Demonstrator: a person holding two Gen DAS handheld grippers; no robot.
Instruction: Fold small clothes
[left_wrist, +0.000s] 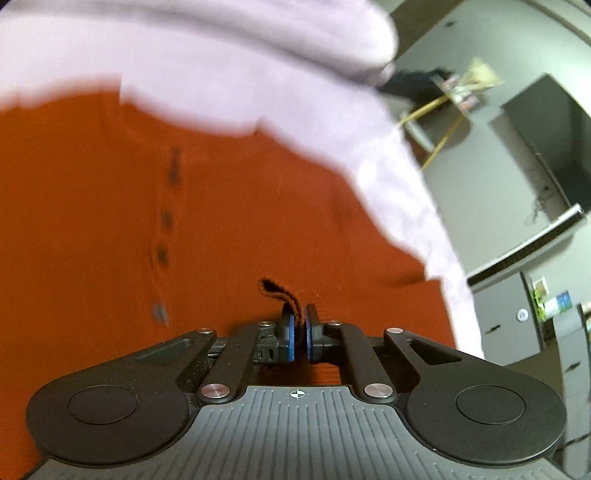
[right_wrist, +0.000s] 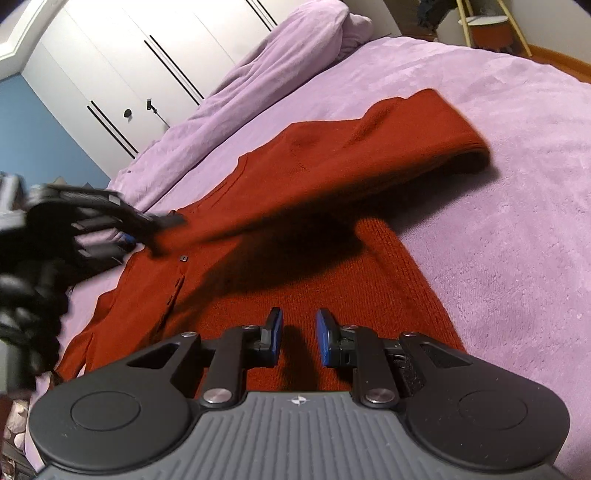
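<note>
A rust-red knitted cardigan (right_wrist: 295, 206) with a row of small dark buttons lies on a lilac bedspread (right_wrist: 498, 147). My left gripper (left_wrist: 300, 325) is shut on the cardigan's edge (left_wrist: 280, 295) and fills its view with red knit (left_wrist: 110, 221). In the right wrist view the left gripper (right_wrist: 162, 225) holds a sleeve lifted across the body; the raised fold casts a dark shadow. My right gripper (right_wrist: 299, 332) is open and empty, just above the cardigan's lower part.
A rumpled lilac duvet (right_wrist: 295, 48) lies along the bed's far side. White wardrobe doors (right_wrist: 129, 74) and a blue wall stand behind. A stool with yellow legs (right_wrist: 487, 26) stands beyond the bed. Grey cabinets (left_wrist: 517, 314) show at right.
</note>
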